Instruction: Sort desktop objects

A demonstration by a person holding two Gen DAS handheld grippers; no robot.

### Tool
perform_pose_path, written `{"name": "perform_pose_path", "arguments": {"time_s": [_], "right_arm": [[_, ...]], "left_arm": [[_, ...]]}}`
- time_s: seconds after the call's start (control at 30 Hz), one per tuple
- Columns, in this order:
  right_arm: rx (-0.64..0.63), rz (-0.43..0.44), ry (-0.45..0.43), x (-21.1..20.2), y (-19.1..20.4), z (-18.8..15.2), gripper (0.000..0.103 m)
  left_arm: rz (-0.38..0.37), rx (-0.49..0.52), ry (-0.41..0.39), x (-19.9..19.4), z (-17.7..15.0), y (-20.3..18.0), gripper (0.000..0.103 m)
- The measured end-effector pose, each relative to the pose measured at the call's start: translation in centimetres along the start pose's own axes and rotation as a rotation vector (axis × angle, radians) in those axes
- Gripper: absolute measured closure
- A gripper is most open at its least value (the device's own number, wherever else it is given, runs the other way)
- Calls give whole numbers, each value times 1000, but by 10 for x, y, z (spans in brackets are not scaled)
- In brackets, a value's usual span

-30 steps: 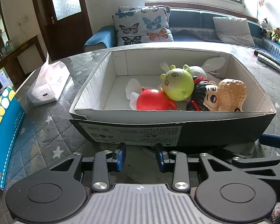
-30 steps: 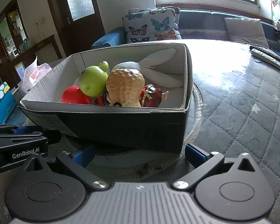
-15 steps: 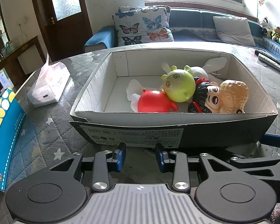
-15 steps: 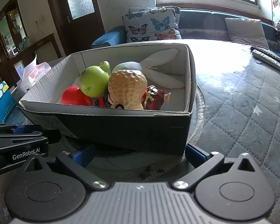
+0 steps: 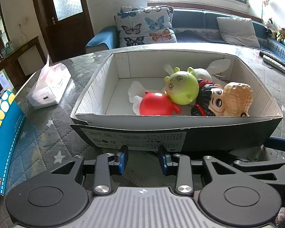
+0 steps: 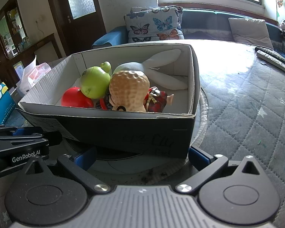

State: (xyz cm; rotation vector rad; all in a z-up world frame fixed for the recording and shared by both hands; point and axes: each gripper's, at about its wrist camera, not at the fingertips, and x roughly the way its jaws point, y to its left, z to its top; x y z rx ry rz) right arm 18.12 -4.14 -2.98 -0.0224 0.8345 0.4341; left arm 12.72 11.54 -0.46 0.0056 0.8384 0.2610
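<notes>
Box [image 5: 172, 133] at 12 o'clock on table [image 5: 47, 133] w/ toys [image 5: 181, 93] inside; left tool [image 5: 142, 160] released, empty, just short of box; right tool [image 6: 142, 156] spread wide, empty, at box corner.

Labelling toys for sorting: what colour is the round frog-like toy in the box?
Lime green frog-like toy, clearest in the left wrist view.
</notes>
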Motion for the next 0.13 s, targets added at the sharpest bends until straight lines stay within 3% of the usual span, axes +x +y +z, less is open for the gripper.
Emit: {"name": "perform_pose_path", "arguments": {"time_s": [0.13], "right_arm": [[1,0,-1,0,0,0,0]], "left_arm": [[0,2,-10,0,-1,0,66]]}}
